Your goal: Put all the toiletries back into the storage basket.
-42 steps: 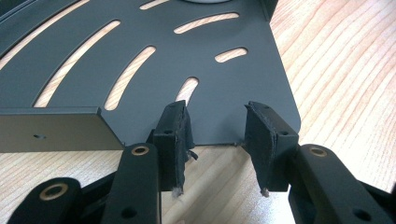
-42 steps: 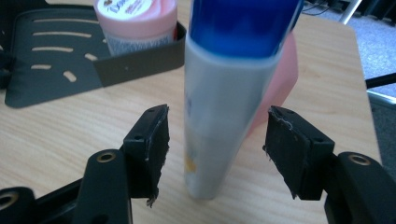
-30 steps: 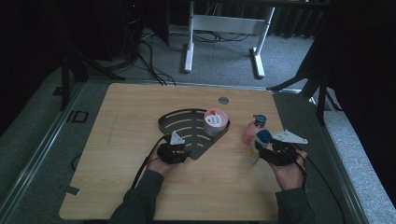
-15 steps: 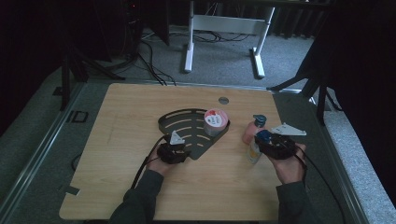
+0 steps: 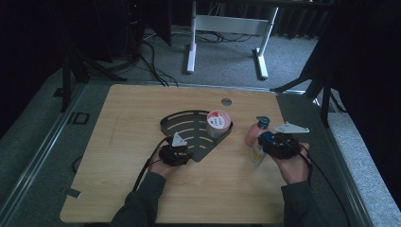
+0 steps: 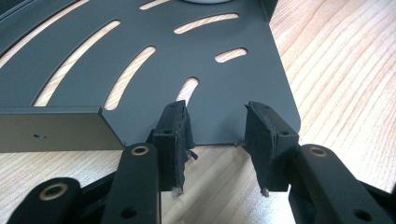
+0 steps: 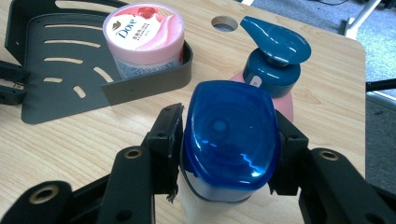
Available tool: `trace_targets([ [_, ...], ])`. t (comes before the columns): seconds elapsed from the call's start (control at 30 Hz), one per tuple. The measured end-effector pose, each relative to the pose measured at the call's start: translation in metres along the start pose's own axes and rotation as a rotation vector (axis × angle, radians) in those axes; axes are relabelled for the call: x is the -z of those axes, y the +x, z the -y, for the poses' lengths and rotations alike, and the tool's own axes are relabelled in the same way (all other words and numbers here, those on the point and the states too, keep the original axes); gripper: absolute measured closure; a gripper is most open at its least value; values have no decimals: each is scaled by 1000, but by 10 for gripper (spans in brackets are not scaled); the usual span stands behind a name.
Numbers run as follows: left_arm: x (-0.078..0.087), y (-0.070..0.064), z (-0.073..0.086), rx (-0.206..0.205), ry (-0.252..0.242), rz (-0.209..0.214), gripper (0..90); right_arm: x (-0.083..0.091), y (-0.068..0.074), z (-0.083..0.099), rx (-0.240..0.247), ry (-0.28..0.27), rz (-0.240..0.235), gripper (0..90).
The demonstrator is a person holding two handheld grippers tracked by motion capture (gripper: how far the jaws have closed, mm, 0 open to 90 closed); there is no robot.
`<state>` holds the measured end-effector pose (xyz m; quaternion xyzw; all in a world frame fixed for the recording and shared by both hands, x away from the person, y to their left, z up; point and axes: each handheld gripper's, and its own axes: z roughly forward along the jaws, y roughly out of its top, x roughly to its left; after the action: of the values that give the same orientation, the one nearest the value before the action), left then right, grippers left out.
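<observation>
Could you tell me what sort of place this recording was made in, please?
Probably a lab or studio set up for recording: a bare wooden table on grey carpet, dark curtains around it, and loose cables on the floor.

Pink pump bottle point(image 7: 268, 70) crowds the clamped blue-capped bottle point(image 7: 229, 135) at one o'clock (nearly touching); bare table point(image 5: 142, 113) at nine.

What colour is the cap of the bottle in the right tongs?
Blue cap, clearest in the right gripper view.
</observation>
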<state>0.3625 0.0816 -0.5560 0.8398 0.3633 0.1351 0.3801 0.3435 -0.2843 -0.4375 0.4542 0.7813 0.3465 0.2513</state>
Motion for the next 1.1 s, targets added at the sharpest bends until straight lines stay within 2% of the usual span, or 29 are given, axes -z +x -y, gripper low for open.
trace_targets([
  [0.17,0,0,0,1,0,0,586,-1,-1,-1,-4,5,-5,533],
  [0.5,0,0,0,2,-1,1,586,-8,-1,-4,-1,65,-14,536],
  [1.1,0,1,0,2,-1,3,584,-15,-4,-18,-7,213,-38,536],
])
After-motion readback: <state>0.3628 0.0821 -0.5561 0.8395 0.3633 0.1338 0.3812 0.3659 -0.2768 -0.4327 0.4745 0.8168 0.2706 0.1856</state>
